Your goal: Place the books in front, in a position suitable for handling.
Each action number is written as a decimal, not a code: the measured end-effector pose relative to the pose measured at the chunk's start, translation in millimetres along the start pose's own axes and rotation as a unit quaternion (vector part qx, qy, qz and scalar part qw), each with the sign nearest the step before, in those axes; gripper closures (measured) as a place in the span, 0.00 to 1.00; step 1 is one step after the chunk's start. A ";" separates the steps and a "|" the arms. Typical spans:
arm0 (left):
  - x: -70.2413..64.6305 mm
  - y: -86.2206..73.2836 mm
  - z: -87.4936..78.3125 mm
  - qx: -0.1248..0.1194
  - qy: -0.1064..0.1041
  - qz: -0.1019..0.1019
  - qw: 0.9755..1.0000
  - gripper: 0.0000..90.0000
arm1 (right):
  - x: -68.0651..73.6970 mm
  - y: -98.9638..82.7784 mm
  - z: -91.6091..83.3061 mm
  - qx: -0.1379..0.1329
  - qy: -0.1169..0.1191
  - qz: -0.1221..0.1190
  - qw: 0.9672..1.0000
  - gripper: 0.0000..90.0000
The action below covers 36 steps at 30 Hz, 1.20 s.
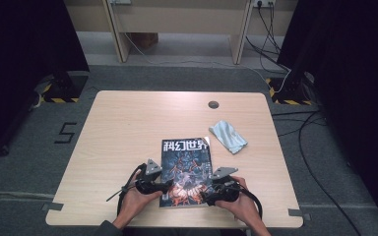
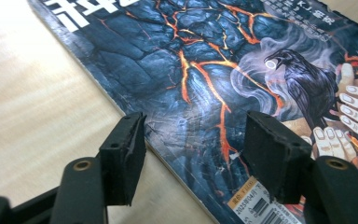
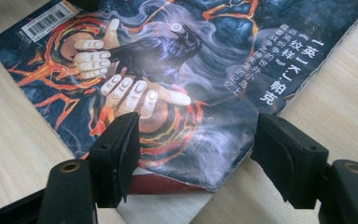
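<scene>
A person sits at the near edge of the table (image 1: 128, 123) with a gripper in each hand, and both are down at the bottom end of one magazine (image 1: 186, 169), which lies flat and closed, cover up, near the front edge at about the middle. The left gripper (image 1: 163, 186) sits at the magazine's lower left corner; in the left gripper view its two black jaws stand apart, one over bare wood just off the spine edge, the other over the cover by the barcode, with nothing pinched between them. The right gripper (image 1: 207, 195) is at the lower right corner, jaws likewise spread, one above the cover art and one beyond the curled, worn corner, where a red page edge peeks out underneath. So neither tool has hold of anything. As I judge it, the work is barely begun: the grippers are in place at the corners, but the magazine has not been gripped, lifted or opened, and all of that is left. Counting things: one magazine, one crumpled pale cloth (image 1: 228, 135) lying apart toward the right rear of it, one round grommet (image 1: 213, 104) near the far edge, and two grippers.
</scene>
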State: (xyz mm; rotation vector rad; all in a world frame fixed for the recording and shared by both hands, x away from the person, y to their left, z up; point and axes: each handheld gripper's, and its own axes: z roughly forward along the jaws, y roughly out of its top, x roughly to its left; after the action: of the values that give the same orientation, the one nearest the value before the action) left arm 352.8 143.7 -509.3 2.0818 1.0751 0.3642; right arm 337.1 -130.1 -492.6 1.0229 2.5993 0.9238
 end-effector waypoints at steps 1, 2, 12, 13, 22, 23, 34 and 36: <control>0.0 0.6 0.4 0.000 0.003 0.000 1.000 0.43 | -0.1 0.2 1.1 0.000 -0.006 -0.004 1.000 0.36; 0.5 0.9 0.8 0.000 0.004 0.001 1.000 0.43 | 0.3 0.6 2.0 -0.001 -0.008 -0.004 1.000 0.36; 6.6 8.0 6.7 -0.003 0.020 0.007 1.000 0.42 | -6.1 7.8 9.3 -0.007 -0.026 0.000 1.000 0.36; 6.7 8.4 7.8 -0.003 0.018 0.003 1.000 0.42 | -6.1 7.8 9.3 -0.007 -0.026 0.000 1.000 0.36; 11.4 10.7 11.0 -0.008 0.027 -0.005 1.000 0.41 | -8.9 10.9 12.9 -0.012 -0.031 0.003 0.999 0.36; 11.4 10.7 11.0 -0.008 0.027 -0.005 1.000 0.41 | -8.9 10.9 12.9 -0.012 -0.031 0.003 0.999 0.36; 14.1 11.2 12.6 -0.011 0.033 -0.012 0.999 0.38 | -9.0 12.0 14.8 -0.017 -0.035 0.005 0.999 0.36; 15.7 10.9 12.4 -0.011 0.025 -0.017 0.999 0.39 | -9.4 12.0 14.8 -0.018 -0.034 0.006 0.999 0.36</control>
State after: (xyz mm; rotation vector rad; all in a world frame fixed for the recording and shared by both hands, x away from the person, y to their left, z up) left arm 375.4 146.1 -511.1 2.0411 1.1295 0.4111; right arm 356.4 -122.4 -497.1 1.0426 2.5142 0.9186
